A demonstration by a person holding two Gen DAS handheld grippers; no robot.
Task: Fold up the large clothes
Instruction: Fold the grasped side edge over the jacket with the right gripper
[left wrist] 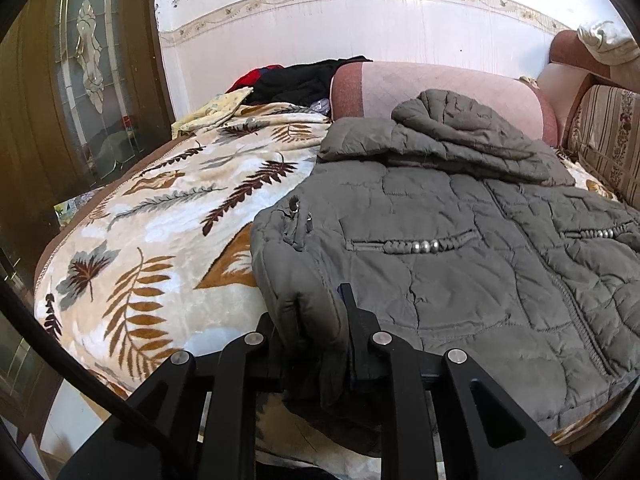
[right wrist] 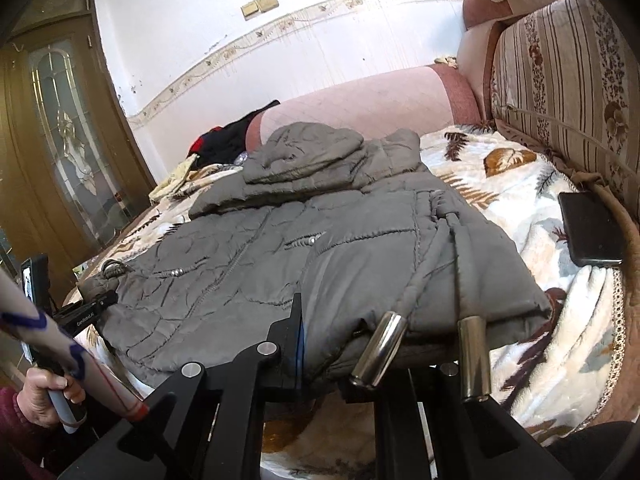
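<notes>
Left tongs [left wrist: 316, 320]: jaws nearly together, clamped on the near left corner of the grey quilted jacket [left wrist: 460, 248], where the fabric bunches up between the black fingers [left wrist: 362, 332]. In the right wrist view these tongs show at the far left edge, held by a hand [right wrist: 42, 396] in a dark red cuff.

Right tongs [right wrist: 320, 344]: jaws likewise nearly together, gripping the jacket's near hem toward its right side. Only the left finger is plainly seen; the other lies under the cloth. Two metal-tipped drawcords [right wrist: 380, 348] hang over the hem just beside the grip.

The jacket lies front up on the bed, over a leaf-patterned blanket [left wrist: 160, 248], zip closed, hood [left wrist: 460, 128] folded forward over the collar, sleeves not visible at the sides.

A dark phone [right wrist: 592, 232] rests on the blanket to the right, well apart from the jacket.

Beyond the hood: a pink bolster [left wrist: 420, 84] and a heap of dark and red clothes [left wrist: 296, 76]. A striped floral cushion [right wrist: 560, 80] stands at the right. A glazed wooden door [left wrist: 80, 80] is at the far left.
</notes>
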